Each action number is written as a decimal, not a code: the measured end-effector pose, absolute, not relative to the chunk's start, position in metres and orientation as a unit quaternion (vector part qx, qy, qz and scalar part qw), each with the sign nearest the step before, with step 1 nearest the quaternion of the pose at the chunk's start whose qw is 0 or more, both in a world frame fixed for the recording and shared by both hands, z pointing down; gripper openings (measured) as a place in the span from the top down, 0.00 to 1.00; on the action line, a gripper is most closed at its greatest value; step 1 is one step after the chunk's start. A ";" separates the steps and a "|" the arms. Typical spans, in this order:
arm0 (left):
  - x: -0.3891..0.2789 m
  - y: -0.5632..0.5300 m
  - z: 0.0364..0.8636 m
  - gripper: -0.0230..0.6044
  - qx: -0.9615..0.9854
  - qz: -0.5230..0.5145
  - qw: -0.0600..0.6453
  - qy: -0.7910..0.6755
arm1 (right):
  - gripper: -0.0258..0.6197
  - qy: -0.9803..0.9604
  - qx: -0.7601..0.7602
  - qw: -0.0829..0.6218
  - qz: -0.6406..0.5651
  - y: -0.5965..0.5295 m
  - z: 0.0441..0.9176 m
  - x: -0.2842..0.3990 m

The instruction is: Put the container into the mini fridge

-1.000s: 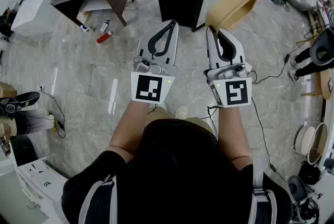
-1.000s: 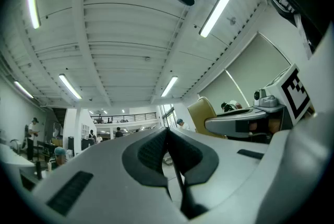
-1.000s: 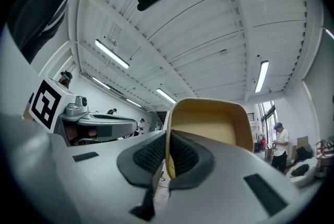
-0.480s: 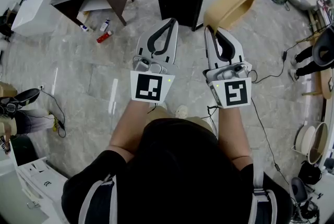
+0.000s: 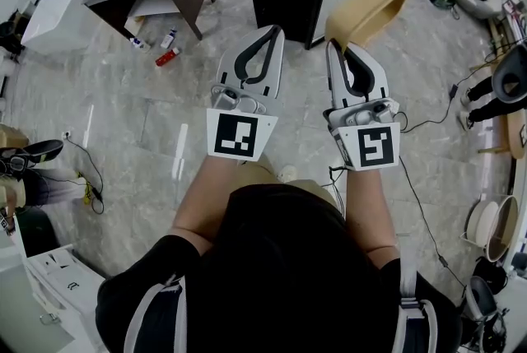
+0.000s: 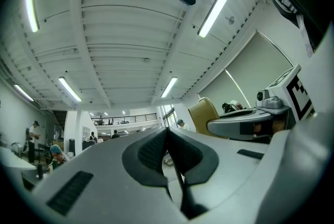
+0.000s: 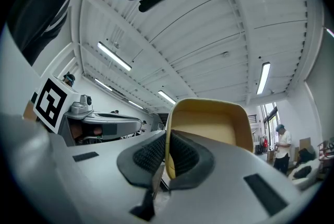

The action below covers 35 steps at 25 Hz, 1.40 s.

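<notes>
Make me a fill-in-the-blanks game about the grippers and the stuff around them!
1. The right gripper pinches the rim of a tan ____.
2. The left gripper has its jaws shut and holds ____.
3. The red bottle lies on the ____.
Missing words: container; nothing; floor.

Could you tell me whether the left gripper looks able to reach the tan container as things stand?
Probably yes. The left gripper is shut and empty, level beside the right gripper, which pinches the container by its rim. Nothing stands between them; its jaws would need opening first.
</notes>
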State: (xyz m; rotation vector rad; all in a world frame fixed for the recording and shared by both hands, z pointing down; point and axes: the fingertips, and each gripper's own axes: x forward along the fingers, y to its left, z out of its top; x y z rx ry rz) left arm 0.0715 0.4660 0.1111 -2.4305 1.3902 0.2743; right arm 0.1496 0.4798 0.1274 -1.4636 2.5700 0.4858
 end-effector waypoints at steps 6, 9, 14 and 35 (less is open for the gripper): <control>0.073 0.468 0.108 0.93 -0.851 0.095 0.169 0.488 | 0.89 0.855 -0.487 0.088 0.157 0.481 0.122 0.150; 0.071 0.460 0.106 0.93 -0.851 0.095 0.170 0.487 | 0.89 0.856 -0.485 0.070 0.167 0.473 0.127 0.150; 0.064 0.429 0.111 0.93 -0.851 0.098 0.167 0.488 | 0.89 0.857 -0.484 0.068 0.165 0.444 0.131 0.142; 0.026 0.108 0.132 0.93 -0.858 0.087 0.153 0.482 | 0.89 0.859 -0.484 0.057 0.153 0.133 0.147 0.090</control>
